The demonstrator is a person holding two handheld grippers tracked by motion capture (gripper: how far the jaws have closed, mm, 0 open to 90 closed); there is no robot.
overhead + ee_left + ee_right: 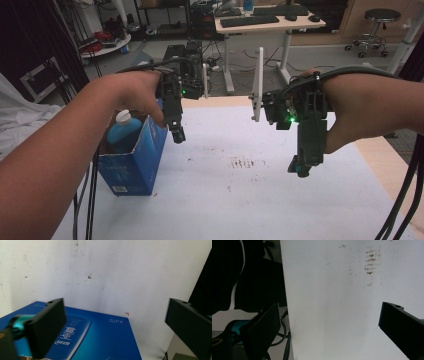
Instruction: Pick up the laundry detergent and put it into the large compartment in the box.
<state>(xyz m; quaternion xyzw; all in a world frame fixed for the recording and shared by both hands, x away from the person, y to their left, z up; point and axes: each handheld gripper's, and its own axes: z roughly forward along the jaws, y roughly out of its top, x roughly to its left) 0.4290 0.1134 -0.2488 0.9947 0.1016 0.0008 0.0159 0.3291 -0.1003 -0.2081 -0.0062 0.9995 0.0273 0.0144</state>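
A blue carton [134,160] stands on the white table sheet [240,190] at the left, its top open, with a blue bottle with a white cap [123,129] inside. My left gripper [177,134] hangs just right of the carton's upper edge, pointing down; in the left gripper view its jaws are wide apart above the carton's blue printed side [100,340], with nothing between them. My right gripper [300,167] hangs over the right part of the sheet, open and empty, the white sheet [337,302] showing between its jaws.
Brown smudges [245,162] mark the middle of the sheet. The table's bare wooden edge [385,160] runs along the right. Cables [405,200] trail from the right hand. Beyond the table stand a desk with keyboards [250,21] and a stool [377,25].
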